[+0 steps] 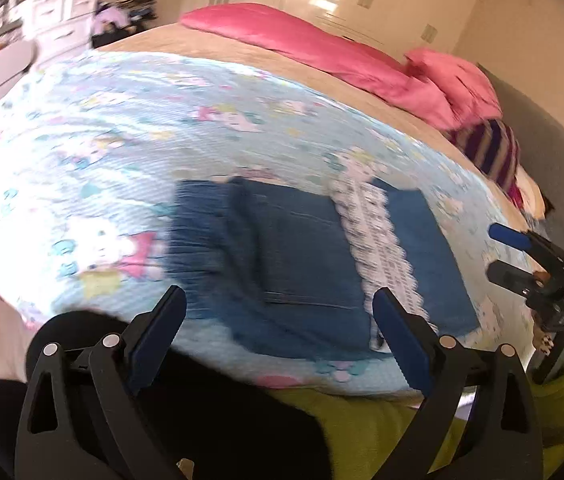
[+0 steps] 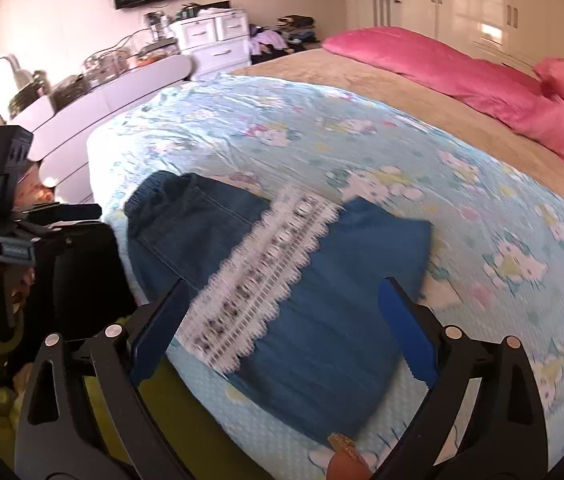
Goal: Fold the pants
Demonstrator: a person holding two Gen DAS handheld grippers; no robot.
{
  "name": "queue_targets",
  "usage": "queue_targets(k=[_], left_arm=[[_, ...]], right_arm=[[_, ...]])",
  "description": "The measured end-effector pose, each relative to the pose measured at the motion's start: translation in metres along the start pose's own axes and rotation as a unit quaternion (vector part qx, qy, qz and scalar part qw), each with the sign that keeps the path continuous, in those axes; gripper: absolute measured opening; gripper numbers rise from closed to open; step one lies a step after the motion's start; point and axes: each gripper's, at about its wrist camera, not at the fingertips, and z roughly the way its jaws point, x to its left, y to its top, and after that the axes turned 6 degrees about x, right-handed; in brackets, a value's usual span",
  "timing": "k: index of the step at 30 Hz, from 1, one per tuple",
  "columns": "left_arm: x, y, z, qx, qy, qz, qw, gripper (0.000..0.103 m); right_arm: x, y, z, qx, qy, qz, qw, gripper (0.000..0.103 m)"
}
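The bed is carrying a light blue cartoon sheet, and the folded denim pants with a white lace band are lying on it near the front edge. The left tongs and the right tongs are both standing wide apart above the pants, gripping nothing. Motion blur is hiding the finer detail of the cloth, and the containers on the far white counter are too small to read.
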Motion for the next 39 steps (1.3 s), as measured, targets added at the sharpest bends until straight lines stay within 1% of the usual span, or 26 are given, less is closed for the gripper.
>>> queue_targets(k=[4, 8, 17, 20, 21, 22, 23, 25, 28, 31, 37, 39], left_arm=[[0.025, 0.000, -0.001, -0.001, 0.005, -0.031, 0.9995, 0.094], [0.037, -0.001, 0.002, 0.002, 0.006, -0.048, 0.9988, 0.094], [0.033, -0.004, 0.029, 0.029, -0.015, -0.043, 0.9985, 0.094], [0.032, -0.003, 0.040, 0.036, -0.026, -0.044, 0.9981, 0.092], [0.032, -0.002, 0.044, 0.037, -0.030, -0.044, 0.9979, 0.090], [0.032, -0.002, 0.046, 0.037, -0.030, -0.042, 0.9980, 0.082], [0.032, -0.001, 0.048, 0.038, -0.032, -0.042, 0.9979, 0.080], [0.034, 0.000, 0.053, 0.039, -0.040, -0.045, 0.9974, 0.071], [0.035, 0.001, 0.061, 0.044, -0.043, -0.045, 0.9971, 0.062], [0.035, 0.001, 0.066, 0.046, -0.044, -0.040, 0.9972, 0.062], [0.037, 0.003, 0.068, 0.044, -0.049, -0.041, 0.9970, 0.062], [0.038, 0.004, 0.068, 0.044, -0.051, -0.041, 0.9969, 0.062]], right_arm=[[0.009, 0.016, 0.008, 0.003, 0.008, -0.014, 1.000, 0.089], [0.019, 0.036, 0.019, 0.009, 0.023, -0.031, 0.999, 0.089], [0.032, 0.084, 0.052, 0.032, 0.045, -0.058, 0.997, 0.089], [0.040, 0.099, 0.067, 0.047, 0.061, -0.074, 0.994, 0.090], [0.043, 0.102, 0.072, 0.052, 0.066, -0.081, 0.993, 0.090], [0.049, 0.107, 0.080, 0.061, 0.068, -0.094, 0.991, 0.090], [0.054, 0.110, 0.085, 0.067, 0.068, -0.102, 0.990, 0.090], [0.064, 0.115, 0.100, 0.083, 0.076, -0.120, 0.986, 0.090], [0.082, 0.121, 0.122, 0.107, 0.096, -0.145, 0.979, 0.090], [0.100, 0.126, 0.150, 0.134, 0.114, -0.170, 0.970, 0.090], [0.120, 0.128, 0.195, 0.181, 0.147, -0.190, 0.954, 0.089], [0.123, 0.127, 0.209, 0.197, 0.164, -0.189, 0.948, 0.082]])
